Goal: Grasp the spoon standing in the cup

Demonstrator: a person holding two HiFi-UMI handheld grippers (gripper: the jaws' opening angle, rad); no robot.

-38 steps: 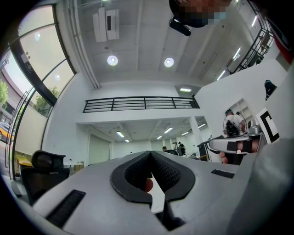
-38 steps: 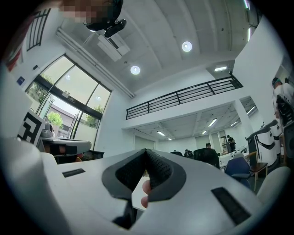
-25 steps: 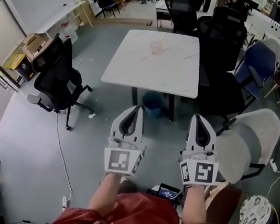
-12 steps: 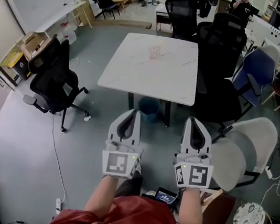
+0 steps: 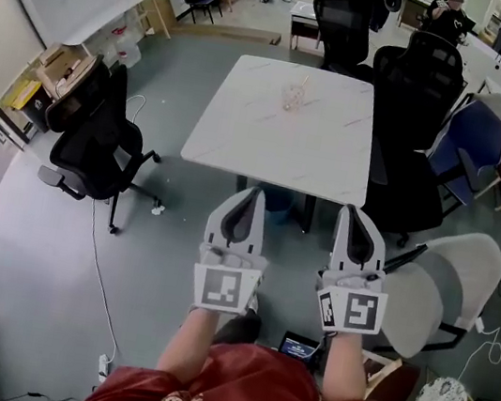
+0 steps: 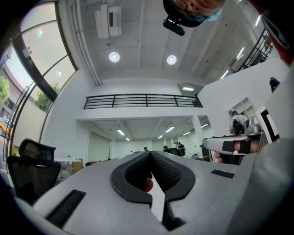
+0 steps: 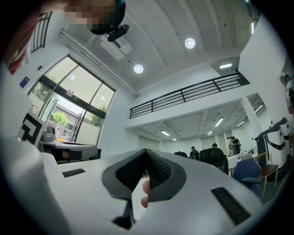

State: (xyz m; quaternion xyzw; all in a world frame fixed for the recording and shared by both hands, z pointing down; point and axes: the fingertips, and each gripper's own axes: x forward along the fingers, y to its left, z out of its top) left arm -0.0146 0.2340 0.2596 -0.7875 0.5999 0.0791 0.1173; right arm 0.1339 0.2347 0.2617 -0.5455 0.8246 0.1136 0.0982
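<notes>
A small clear cup (image 5: 293,100) with a thin spoon (image 5: 300,86) standing in it sits near the far edge of a white table (image 5: 320,154) in the head view. Both grippers are held side by side in the air, well short of the table's near edge and far from the cup. My left gripper (image 5: 250,191) (image 6: 150,152) is shut with nothing in it. My right gripper (image 5: 356,209) (image 7: 146,150) is also shut and empty. Both gripper views point up at the ceiling and show neither cup nor spoon.
A black office chair (image 5: 92,125) stands left of the table, and more black chairs (image 5: 421,90) and a blue chair (image 5: 470,136) on its right. A white chair (image 5: 452,276) is beside my right gripper. A blue bin (image 5: 276,204) sits under the table.
The table and cup have come a little closer and shifted right in the head view. Both grippers stay shut and side by side, slightly higher in the frame.
</notes>
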